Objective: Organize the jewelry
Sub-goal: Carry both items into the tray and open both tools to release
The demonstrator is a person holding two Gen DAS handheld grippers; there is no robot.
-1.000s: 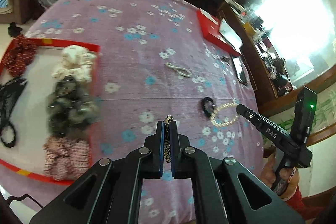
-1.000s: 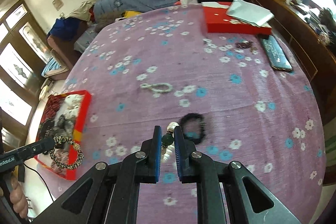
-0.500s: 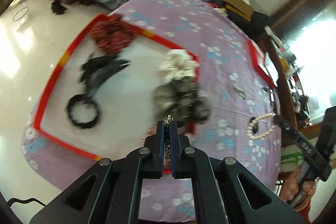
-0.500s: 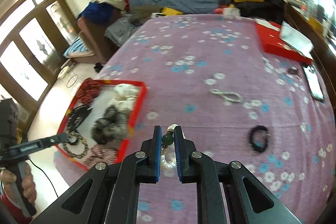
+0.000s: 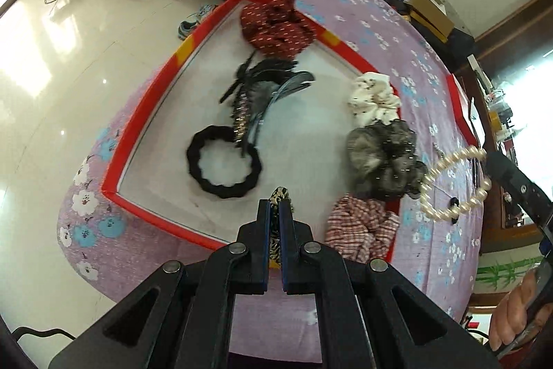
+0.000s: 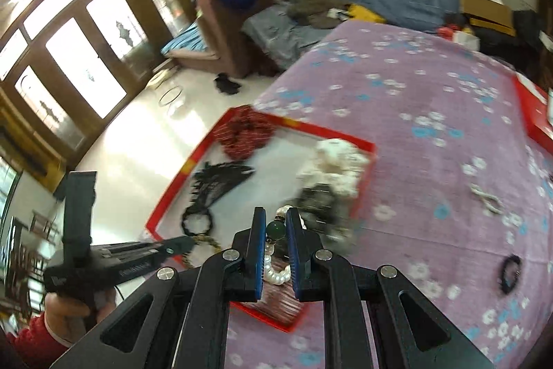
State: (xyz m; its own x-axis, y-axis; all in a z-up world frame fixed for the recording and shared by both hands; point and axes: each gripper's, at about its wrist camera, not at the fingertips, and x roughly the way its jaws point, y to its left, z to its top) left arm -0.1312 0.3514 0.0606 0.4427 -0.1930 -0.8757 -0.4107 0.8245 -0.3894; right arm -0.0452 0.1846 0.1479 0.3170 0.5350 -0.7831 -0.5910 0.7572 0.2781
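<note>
Purple floral cloth (image 5: 432,244) is covering the whole round table, and the red-rimmed tray (image 5: 138,127) is sitting on it near the edge. Inside the tray, the scrunchies are lying along one side — a dark red one (image 5: 276,26) at the far corner, then a cream one (image 5: 373,99), a grey-black one (image 5: 383,158) and a red checked one (image 5: 359,230) at the near corner. A black feathery hair clip (image 5: 262,85) is lying on the white tray floor, touching a black ring hair tie (image 5: 224,165).

The left gripper (image 5: 274,206) is hovering over the tray's near rim, jaws pinched almost together on a leopard-print bracelet (image 5: 279,196) that's poking out past the fingertips. The right gripper (image 6: 276,223) is hanging above the tray's scrunchie side, jaws closed on the green bead of a pearl bracelet (image 5: 452,185) — the loop is dangling in the air beside the grey-black scrunchie. A small black bracelet (image 6: 511,272) and a silvery piece (image 6: 487,196) are lying out on the cloth, well apart from the tray.
</note>
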